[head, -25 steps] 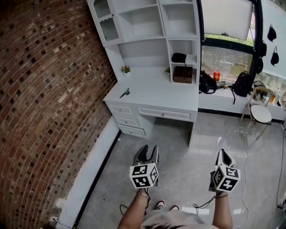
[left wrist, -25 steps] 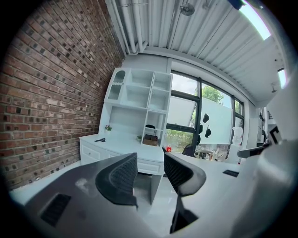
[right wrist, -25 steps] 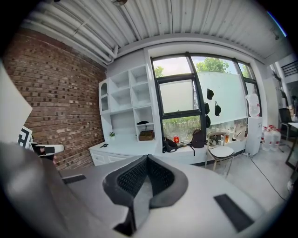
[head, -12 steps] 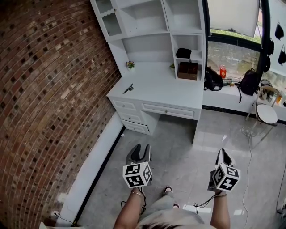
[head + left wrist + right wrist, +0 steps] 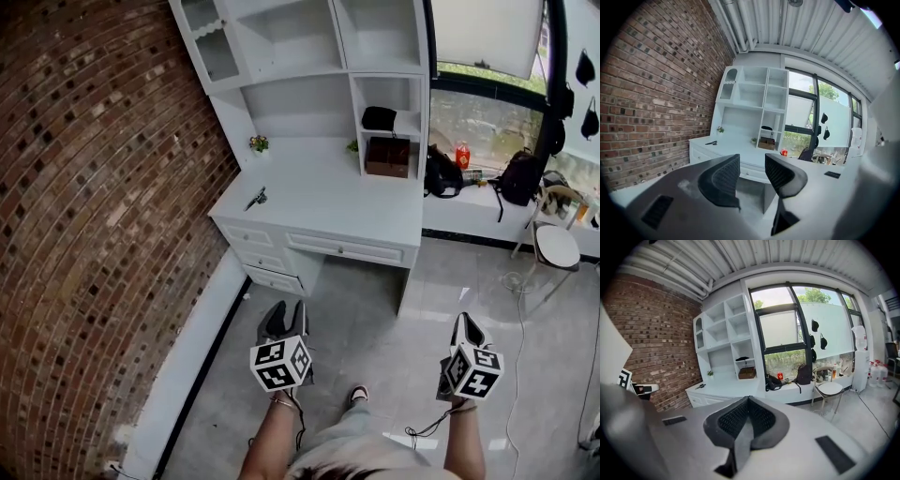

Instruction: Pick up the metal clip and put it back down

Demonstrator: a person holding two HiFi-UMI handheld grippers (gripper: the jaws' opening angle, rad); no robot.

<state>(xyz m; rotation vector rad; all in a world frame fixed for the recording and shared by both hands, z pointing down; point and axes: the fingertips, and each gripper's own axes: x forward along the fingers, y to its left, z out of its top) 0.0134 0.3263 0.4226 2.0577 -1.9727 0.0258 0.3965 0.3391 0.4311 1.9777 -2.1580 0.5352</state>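
We list this as a study room, of a home or a small office: a white desk (image 5: 328, 202) with drawers (image 5: 265, 259) and an open shelf hutch (image 5: 309, 56) stands at the far side, beside a red brick wall (image 5: 94, 187) on the left. To the right we note a wide window (image 5: 487, 103), a backpack (image 5: 514, 178) on its sill (image 5: 473, 204), a round stool (image 5: 553, 242) and a pale tiled floor (image 5: 375, 309).

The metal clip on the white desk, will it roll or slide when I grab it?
The metal clip looks small and thin on the desk, so it is probably light. It lies flat and elongated, so rolling seems unlikely. The desktop looks smooth, so a nudge may slide it toward the nearby edge.
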